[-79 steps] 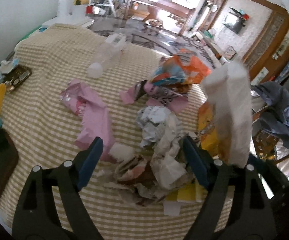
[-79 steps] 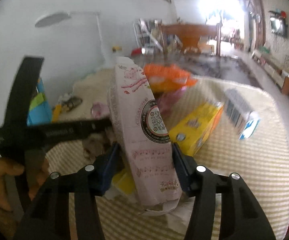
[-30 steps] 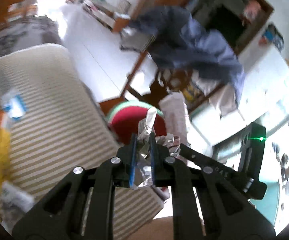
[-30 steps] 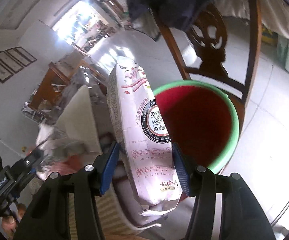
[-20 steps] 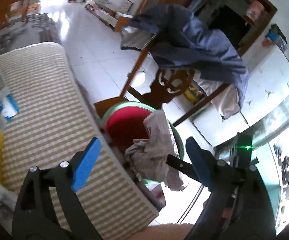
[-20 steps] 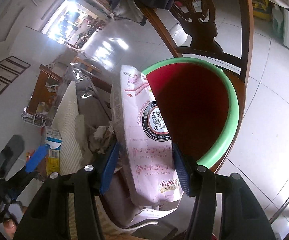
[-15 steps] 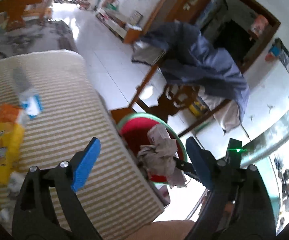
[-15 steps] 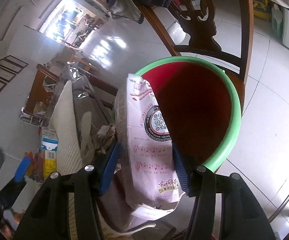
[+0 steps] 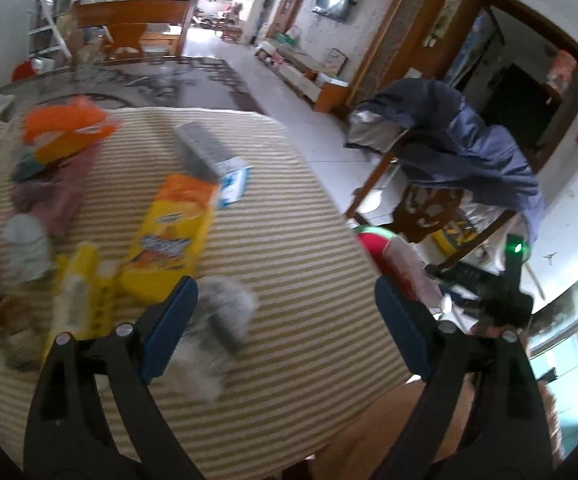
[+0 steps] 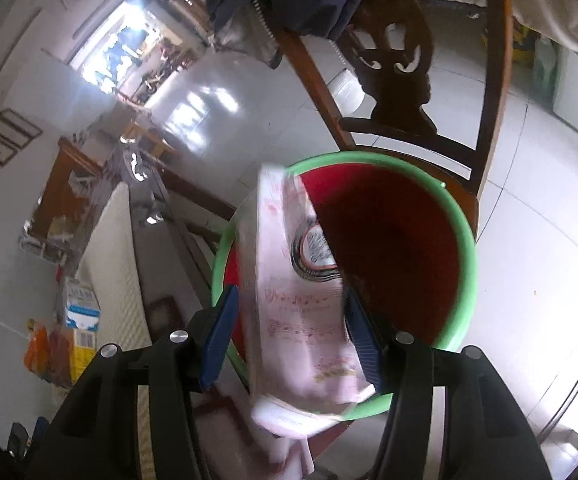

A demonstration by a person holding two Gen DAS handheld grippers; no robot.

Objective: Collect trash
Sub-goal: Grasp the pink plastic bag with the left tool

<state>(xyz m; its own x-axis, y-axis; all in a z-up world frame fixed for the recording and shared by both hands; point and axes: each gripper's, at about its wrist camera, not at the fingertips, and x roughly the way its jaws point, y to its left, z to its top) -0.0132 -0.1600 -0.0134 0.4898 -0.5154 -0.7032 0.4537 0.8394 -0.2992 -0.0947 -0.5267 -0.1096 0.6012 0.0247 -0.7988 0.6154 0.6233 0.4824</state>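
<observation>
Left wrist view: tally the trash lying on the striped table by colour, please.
Orange or yellow: 3 (orange bag, yellow-orange packet, yellow box)
Pink: 1 (pink wrapper)
White or grey: 3 (blue-and-white carton, white wad, grey wad)
Total: 7; the blurred left edge may hold more.

Bag (image 10: 301,320) between right gripper (image 10: 293,336) fingers, over bin (image 10: 445,240) before chair (image 10: 401,92).

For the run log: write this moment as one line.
left gripper: open, empty, over table | right gripper: open, pink bag between fingers, blurred, above bin | box: on table
</observation>
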